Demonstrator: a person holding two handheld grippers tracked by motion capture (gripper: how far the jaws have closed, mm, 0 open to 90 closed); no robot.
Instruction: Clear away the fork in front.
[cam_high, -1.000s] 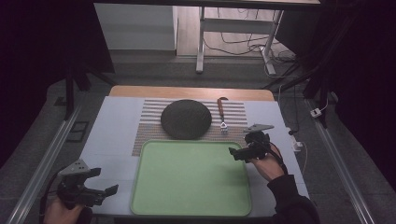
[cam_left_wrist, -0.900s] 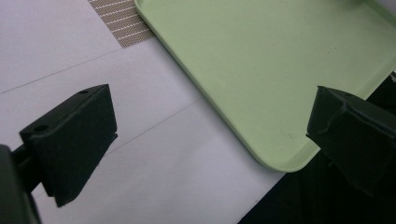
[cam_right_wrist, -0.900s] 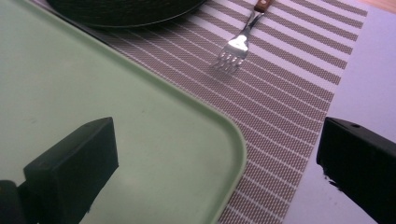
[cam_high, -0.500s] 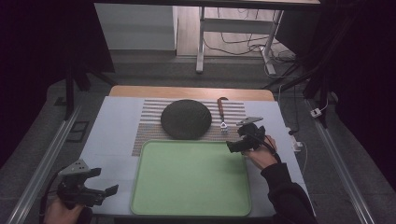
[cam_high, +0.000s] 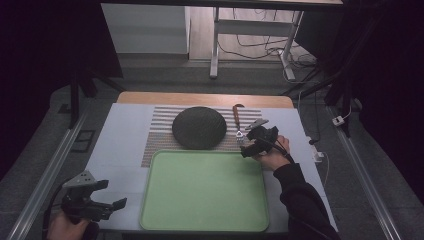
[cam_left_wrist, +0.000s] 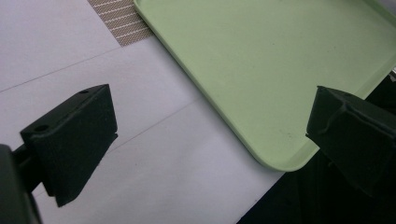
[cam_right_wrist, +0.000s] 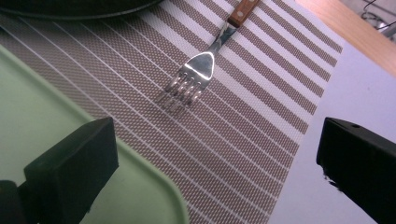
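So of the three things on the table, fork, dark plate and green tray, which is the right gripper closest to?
The fork: it lies on the striped mat just ahead of the right gripper's open jaws.

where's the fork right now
In the high view the fork lies on the striped placemat, right of the dark round plate, just ahead of the open right gripper.

Fork (cam_right_wrist: 196, 70) I'm reaching for is lying flat on the striped placemat (cam_right_wrist: 243, 121), metal head with tines pointing toward me and the green tray (cam_right_wrist: 56, 140), brown wooden handle running away toward the table's far edge. It's sitting just right of the dark round plate (cam_high: 199, 127), near the tray's far right corner, touching neither.
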